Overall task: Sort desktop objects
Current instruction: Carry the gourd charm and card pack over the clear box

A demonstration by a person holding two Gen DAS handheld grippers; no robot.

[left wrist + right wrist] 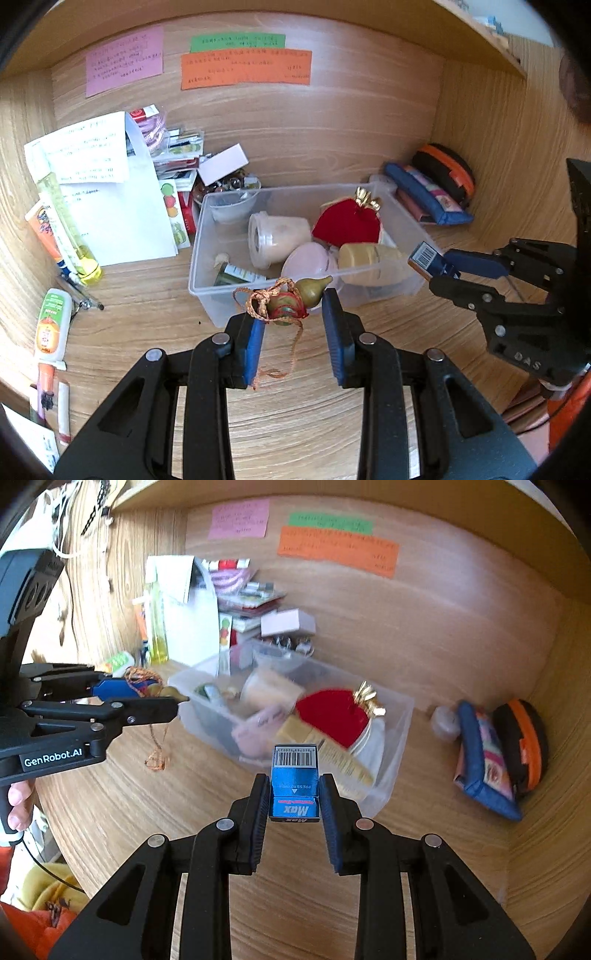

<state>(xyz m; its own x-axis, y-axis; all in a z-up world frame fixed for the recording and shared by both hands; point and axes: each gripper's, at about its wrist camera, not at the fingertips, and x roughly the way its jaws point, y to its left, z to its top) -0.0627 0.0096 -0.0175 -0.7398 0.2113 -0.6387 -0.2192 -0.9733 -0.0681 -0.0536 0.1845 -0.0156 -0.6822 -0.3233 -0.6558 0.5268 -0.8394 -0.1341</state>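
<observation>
The clear plastic bin (207, 258) sits mid-desk, already holding jars and a red pouch (347, 223). At its near rim, the left gripper (293, 325) holds a small gourd charm (295, 297) with a knotted cord, jaws closed on it. The right gripper (294, 801) is clamped on a blue box (294, 775) near the bin's right corner. Both look mid-delivery; next, each should move over the bin, then open.
</observation>
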